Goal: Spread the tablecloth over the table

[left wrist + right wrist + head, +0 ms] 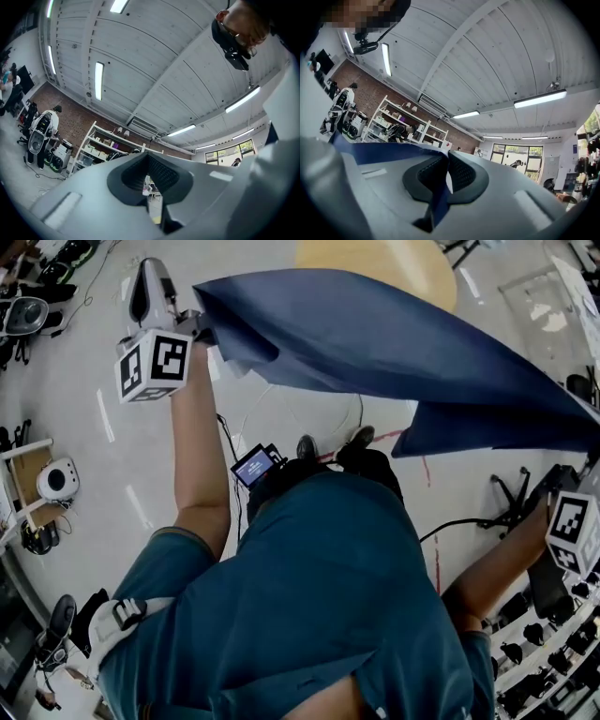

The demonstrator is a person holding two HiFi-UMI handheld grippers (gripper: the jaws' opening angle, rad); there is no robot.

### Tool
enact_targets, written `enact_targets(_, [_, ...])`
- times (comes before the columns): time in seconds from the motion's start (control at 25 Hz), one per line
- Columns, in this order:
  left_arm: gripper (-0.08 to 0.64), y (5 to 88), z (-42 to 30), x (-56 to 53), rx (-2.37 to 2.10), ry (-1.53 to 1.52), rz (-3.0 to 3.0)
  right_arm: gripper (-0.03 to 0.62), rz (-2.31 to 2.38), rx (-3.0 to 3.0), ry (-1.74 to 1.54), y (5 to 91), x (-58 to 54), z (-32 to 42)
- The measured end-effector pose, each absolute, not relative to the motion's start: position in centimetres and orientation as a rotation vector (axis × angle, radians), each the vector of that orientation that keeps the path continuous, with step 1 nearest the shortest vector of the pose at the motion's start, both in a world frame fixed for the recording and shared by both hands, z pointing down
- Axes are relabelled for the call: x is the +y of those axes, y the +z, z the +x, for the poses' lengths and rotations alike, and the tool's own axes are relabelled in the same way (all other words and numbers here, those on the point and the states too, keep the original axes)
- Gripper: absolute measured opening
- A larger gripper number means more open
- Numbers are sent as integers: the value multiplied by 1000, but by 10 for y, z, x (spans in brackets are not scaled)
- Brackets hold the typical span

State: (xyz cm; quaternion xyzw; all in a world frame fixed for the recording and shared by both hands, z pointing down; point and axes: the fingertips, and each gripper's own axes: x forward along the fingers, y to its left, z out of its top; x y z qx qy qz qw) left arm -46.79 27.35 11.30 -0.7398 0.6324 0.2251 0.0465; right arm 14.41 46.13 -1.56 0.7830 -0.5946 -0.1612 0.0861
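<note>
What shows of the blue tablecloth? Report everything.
The tablecloth is dark blue, thin, matte fabric, folded over in layers. It hangs in the air above the floor, stretched between both hands and creased toward the right. One corner ends at the jaws of the left gripper. The right gripper is shut on an edge that runs between its pads.

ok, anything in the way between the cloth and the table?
Nothing visible. The cloth is up in the air, pinched by the left gripper and right gripper. The table shows past its far edge, its near part hidden by the cloth.
</note>
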Motion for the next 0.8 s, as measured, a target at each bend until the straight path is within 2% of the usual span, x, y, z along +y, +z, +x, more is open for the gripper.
enact_targets(0.8, [-2,96,-372,215,2041,577,-2093,11,2311,-1942,-406,11,344,280])
